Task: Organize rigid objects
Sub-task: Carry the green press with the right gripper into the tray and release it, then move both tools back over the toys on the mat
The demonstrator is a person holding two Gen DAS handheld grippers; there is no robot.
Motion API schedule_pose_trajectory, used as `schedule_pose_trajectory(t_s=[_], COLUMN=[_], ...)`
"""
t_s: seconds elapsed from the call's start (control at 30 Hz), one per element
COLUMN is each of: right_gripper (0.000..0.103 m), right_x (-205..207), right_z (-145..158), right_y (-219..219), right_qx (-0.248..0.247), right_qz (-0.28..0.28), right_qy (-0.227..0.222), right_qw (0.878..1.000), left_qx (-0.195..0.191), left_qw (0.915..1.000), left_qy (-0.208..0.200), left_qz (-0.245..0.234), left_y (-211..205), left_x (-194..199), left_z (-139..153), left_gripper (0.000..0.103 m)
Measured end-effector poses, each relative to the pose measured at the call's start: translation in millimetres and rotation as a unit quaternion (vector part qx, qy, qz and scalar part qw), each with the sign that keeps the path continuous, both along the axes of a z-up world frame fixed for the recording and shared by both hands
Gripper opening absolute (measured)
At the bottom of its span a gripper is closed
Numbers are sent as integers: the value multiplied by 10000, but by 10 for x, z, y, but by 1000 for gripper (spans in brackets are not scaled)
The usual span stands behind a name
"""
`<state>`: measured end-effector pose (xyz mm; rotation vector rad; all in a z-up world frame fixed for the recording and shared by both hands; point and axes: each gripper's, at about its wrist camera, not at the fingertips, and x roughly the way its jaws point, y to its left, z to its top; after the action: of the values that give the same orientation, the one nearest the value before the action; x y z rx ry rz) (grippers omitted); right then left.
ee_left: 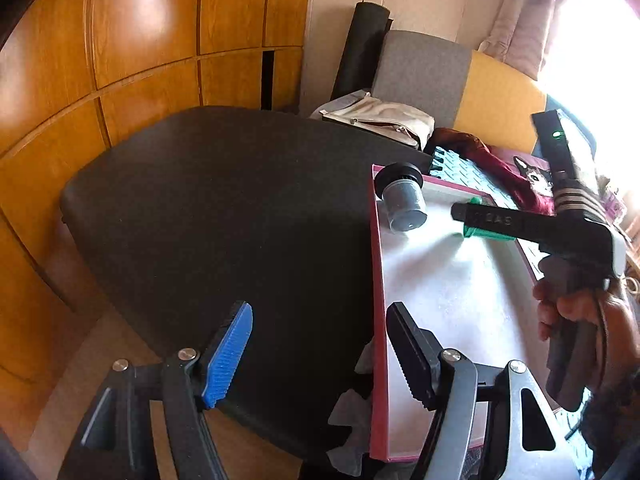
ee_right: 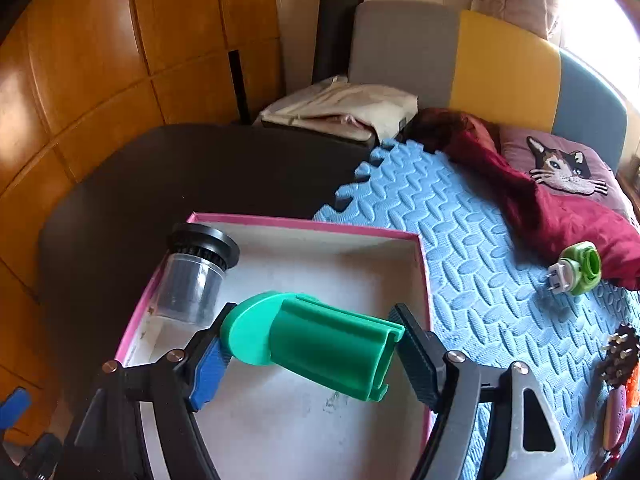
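My right gripper [ee_right: 314, 320] is shut on a green plastic piece [ee_right: 332, 348], a ribbed tube with a round disc at one end, held crosswise over a shallow pink-rimmed box [ee_right: 304, 224]. A clear jar with a black lid [ee_right: 192, 284] lies tilted in the box's far left corner. From the left wrist view, the same jar [ee_left: 402, 200] and box [ee_left: 376, 280] show, with the right gripper [ee_left: 468, 220] and the green piece [ee_left: 486, 234] over the far end. My left gripper [ee_left: 316, 312] stands open with nothing between its fingers, astride the box's left wall.
The box sits on a black table [ee_right: 200, 172] and a blue foam mat [ee_right: 460, 240]. A green and white plug [ee_right: 576, 268], a red cloth [ee_right: 540, 200] and small items [ee_right: 620, 360] lie on the mat. A hand [ee_left: 568, 312] grips the right tool. Wooden cabinets stand behind.
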<state>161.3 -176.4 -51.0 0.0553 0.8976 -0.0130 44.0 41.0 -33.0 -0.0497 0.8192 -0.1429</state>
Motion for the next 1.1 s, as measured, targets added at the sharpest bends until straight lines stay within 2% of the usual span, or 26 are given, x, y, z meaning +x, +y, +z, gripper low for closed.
schedule_pose_trajectory(t_s=[0.1,0.2,0.33,0.83,1.1], right_gripper=[77,83,83,83,83], right_x=[-17,-74,-183,-1017,-1299], right_z=[-54,-76,-26,506,730], right_y=[-2,-10,-11,141,168], right_qx=[36,93,72,-510,-516], right_qz=[50,72,60,-78,-59], right_qy=[57,36,-68,-902,-1239], right_qw=[10000,9999,9999,9946,9909], left_qx=[31,41,42,87,142], left_qw=[10000,10000,10000,9998,9996], left_qy=[-31,2,16,-121,-142], left_qz=[-4,-16,-16,-109,-223], left_y=[-8,-21,-23,-102,-209], left_x=[-5,-12,-20,-123,-179], left_z=[9,0,-1,73,96], left_gripper=[70,70,70,70,70])
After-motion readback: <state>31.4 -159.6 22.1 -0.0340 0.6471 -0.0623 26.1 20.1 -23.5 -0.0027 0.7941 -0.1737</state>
